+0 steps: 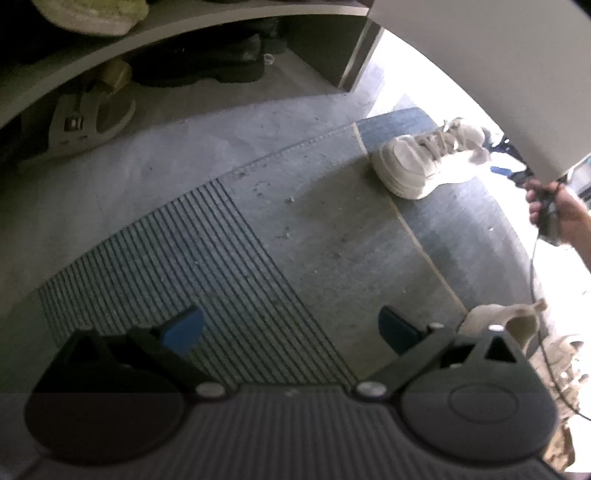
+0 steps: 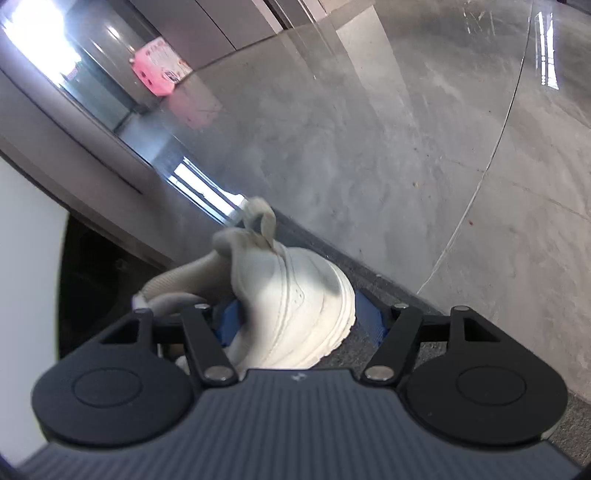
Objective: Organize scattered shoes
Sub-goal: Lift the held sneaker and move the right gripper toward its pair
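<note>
A white chunky sneaker (image 1: 417,162) stands upright on the grey mat (image 1: 332,229), toe towards the shoe rack. My right gripper (image 2: 301,321) straddles the heel of this sneaker (image 2: 295,291). Its left blue pad (image 2: 229,321) sits at the shoe's opening and its right pad (image 2: 371,321) lies beside the sole. The jaws are open, and the shoe is blurred against them. In the left wrist view the right gripper (image 1: 496,166) shows behind the heel, held by a hand (image 1: 550,210). My left gripper (image 1: 291,328) hangs open over the ribbed part of the mat, with nothing between its fingers.
A second pale shoe (image 1: 506,321) lies at the mat's lower right. The low rack (image 1: 110,51) holds a beige sandal (image 1: 85,122), black shoes (image 1: 207,62) and a light shoe (image 1: 92,14) above. A white panel (image 1: 498,74) stands on the right. A pink object (image 2: 159,70) lies on the bare floor.
</note>
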Motion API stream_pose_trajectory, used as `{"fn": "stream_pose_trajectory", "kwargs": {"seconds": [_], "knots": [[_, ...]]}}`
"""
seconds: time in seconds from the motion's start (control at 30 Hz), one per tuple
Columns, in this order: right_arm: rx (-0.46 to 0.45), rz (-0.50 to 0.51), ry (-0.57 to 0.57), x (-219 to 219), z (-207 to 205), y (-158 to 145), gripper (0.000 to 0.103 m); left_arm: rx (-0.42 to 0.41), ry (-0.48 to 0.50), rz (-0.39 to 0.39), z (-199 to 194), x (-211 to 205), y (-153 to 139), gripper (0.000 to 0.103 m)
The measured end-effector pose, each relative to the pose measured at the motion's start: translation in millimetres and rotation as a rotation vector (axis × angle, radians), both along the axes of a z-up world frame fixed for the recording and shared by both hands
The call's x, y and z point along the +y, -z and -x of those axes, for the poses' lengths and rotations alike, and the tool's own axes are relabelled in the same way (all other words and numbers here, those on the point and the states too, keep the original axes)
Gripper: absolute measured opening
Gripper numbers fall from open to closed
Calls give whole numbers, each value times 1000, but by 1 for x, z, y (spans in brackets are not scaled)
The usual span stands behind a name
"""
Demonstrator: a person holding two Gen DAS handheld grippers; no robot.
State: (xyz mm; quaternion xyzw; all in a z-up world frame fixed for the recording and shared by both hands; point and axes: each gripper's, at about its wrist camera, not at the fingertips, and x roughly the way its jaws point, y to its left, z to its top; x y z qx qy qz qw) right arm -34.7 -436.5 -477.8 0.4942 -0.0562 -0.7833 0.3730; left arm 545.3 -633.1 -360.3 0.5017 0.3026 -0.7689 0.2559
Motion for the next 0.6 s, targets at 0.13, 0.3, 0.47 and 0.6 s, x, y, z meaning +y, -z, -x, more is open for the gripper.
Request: {"fn": "stream_pose_trajectory", "kwargs": {"seconds": [0.13, 0.3, 0.47, 0.6], "knots": [[52, 14, 9, 2, -10, 1, 49, 6, -3, -5, 0, 0, -2, 102], [107, 42, 33, 9, -21, 6, 39, 19, -3, -14, 6, 0, -3, 102], [115, 88, 105, 30, -29, 14, 26, 29, 22, -2, 14, 6, -5, 102], [99, 77, 166, 56, -34, 16, 24, 32, 18, -16, 19, 7, -2, 102]]}}
